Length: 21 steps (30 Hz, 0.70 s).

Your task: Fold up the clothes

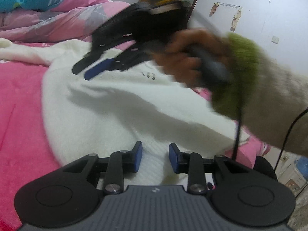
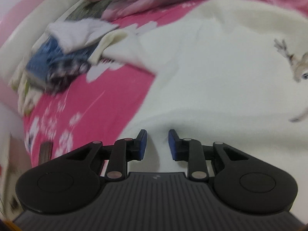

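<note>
On pink bed | white sweater (image 1: 115,105) beneath both grippers' parted fingers (image 1: 137,158)

Both tongs w/ jaws slightly apart, empty: left tongs (image 1: 155,157), right tongs (image 2: 157,145) angled down.

One white fleece garment (image 1: 115,104) lies on one pink bed (image 1: 21,100). Two grippers show, the left gripper (image 1: 155,157) and the right gripper (image 2: 157,144). One pile of folded clothes (image 2: 57,61) sits apart.

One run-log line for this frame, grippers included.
stage: fold prep | garment: white sweater flat on pink bed | left gripper: open | right gripper: open
</note>
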Each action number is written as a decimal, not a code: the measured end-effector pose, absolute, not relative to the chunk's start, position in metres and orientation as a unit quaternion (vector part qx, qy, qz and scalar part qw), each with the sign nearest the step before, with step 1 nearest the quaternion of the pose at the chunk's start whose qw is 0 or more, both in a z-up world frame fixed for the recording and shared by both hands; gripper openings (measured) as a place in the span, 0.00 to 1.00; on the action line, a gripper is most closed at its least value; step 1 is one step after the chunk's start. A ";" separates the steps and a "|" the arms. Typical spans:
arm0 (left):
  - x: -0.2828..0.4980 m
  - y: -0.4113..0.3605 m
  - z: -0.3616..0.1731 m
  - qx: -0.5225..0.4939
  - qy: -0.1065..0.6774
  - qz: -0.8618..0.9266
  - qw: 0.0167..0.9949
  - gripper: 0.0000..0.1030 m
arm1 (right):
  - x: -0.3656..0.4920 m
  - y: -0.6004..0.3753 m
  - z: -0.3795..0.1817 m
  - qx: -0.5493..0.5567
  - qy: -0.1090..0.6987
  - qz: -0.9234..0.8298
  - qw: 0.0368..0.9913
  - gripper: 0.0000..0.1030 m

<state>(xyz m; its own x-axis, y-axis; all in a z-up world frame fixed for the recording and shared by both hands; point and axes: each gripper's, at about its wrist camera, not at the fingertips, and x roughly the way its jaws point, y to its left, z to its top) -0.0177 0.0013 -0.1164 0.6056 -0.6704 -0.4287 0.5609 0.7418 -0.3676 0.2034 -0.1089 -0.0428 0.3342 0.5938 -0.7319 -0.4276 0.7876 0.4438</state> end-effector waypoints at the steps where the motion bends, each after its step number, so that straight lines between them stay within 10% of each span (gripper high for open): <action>1: -0.018 0.003 -0.117 -0.100 0.278 -0.348 0.890 0.31 | 0.193 -0.111 -0.039 0.083 0.492 0.332 0.800 0.25; 21: -0.002 0.023 -0.089 -0.101 0.288 -0.293 0.906 0.34 | 0.234 -0.130 -0.034 0.064 0.464 0.299 0.832 0.25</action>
<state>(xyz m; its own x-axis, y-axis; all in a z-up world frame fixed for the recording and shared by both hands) -0.0021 0.0234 -0.0885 0.6623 -0.5899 -0.4619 0.4738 0.8073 -0.3518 0.2342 -0.1298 -0.0336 0.3911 0.5573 -0.7324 -0.4381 0.8126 0.3844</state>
